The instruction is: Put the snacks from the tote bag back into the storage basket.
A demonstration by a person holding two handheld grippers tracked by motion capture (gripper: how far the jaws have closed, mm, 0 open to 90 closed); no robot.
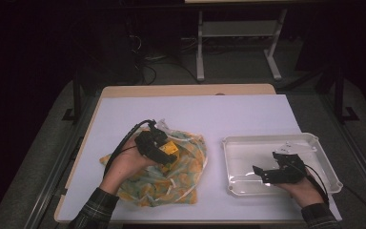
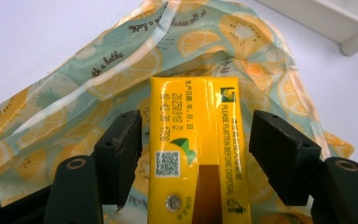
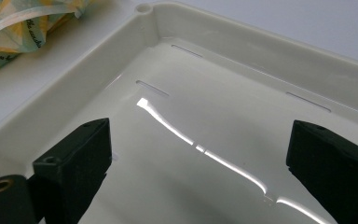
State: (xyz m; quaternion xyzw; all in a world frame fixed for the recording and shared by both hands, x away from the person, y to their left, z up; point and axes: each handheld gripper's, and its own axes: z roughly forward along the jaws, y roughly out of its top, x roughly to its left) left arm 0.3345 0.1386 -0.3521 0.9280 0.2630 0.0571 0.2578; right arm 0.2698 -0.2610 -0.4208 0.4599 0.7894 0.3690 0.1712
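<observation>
Fingers (image 2: 279,154) of the left gripper (image 2: 198,158) stand a bit apart on both sides of a yellow drink box (image 2: 198,149). Small gaps show by each pad, so they are not squeezing it. The box lies on a fruit-print bag (image 1: 181,176) near the front left of the surface (image 1: 248,114). From the high view the hand and gripper (image 1: 164,152) hide most of the box. The left gripper view shows its print, a small square code and the gaps.

Right gripper (image 1: 267,174) fingers (image 3: 74,163) are wide open with nothing between them. They hang over the white tray (image 1: 271,142) by the right edge. The right gripper view shows the tray's shiny floor (image 3: 205,121) and a bit of the bag at the top left. The back half of the surface is bare, and a bare strip lies between bag and tray.
</observation>
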